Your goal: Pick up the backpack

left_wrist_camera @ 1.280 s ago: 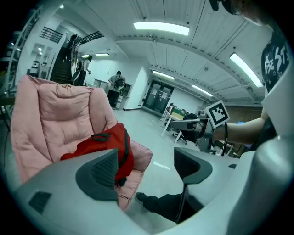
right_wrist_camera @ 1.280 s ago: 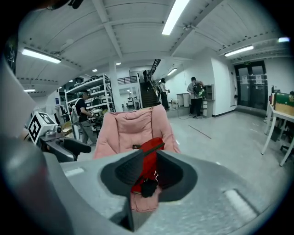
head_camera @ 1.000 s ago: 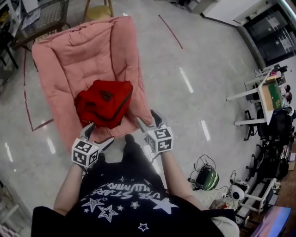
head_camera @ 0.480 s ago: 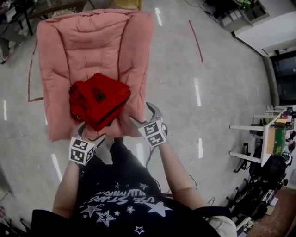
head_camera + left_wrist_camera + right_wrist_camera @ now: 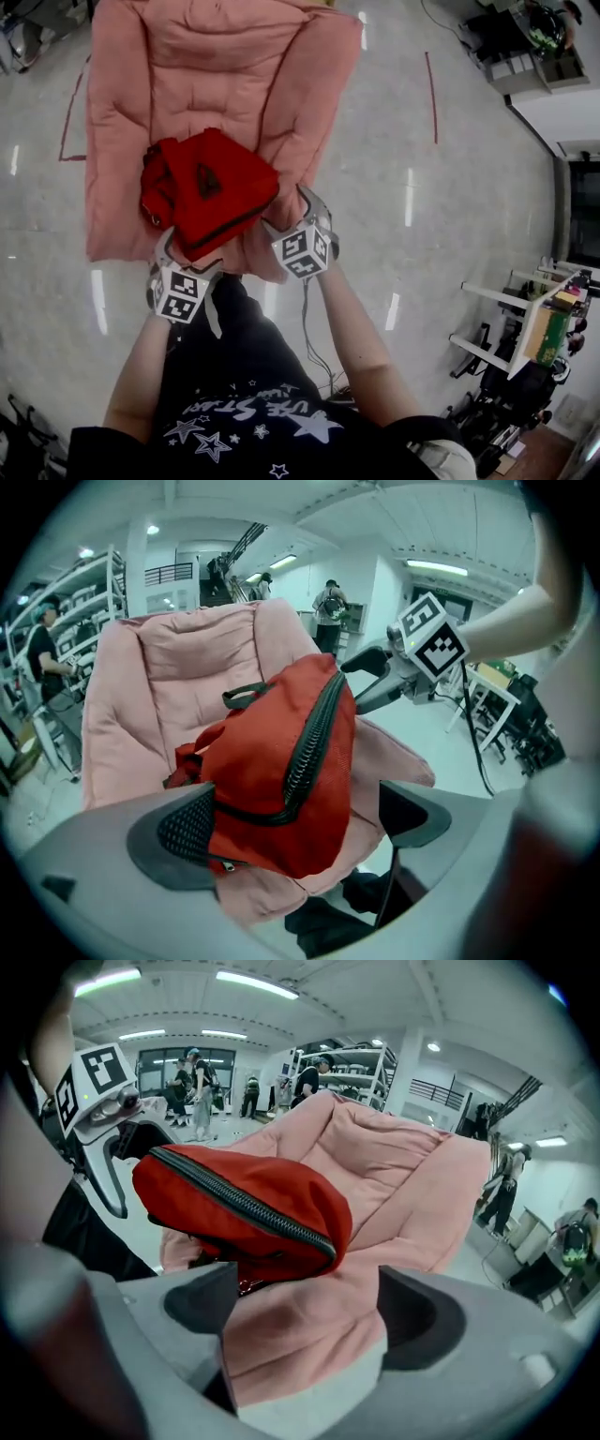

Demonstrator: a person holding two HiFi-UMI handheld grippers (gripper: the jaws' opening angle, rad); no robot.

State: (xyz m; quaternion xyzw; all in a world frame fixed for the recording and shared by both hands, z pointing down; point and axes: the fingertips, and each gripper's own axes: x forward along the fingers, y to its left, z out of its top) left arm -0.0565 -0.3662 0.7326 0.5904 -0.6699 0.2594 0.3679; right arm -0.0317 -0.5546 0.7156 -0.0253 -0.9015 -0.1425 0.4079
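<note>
A red backpack (image 5: 211, 192) with a black zip lies on the seat of a pink cushioned chair (image 5: 216, 56). My left gripper (image 5: 187, 255) is at the backpack's near left corner, its jaws opening. In the left gripper view the backpack's (image 5: 272, 761) lower corner sits between the pads (image 5: 178, 827) without being pressed. My right gripper (image 5: 286, 214) is at the near right side, its jaws also opening. In the right gripper view the chair's cushion edge (image 5: 309, 1326) lies between its jaws, with the backpack (image 5: 234, 1199) just above.
The chair stands on a glossy grey floor with red tape lines (image 5: 431, 94). White desks and gear (image 5: 525, 323) are at the right. A cable (image 5: 305, 319) trails from the right gripper. People and shelving (image 5: 94, 592) are far behind.
Both grippers have moved forward and down to the backpack's near corners. Their jaws stand wider than before, and the right gripper has rolled.
</note>
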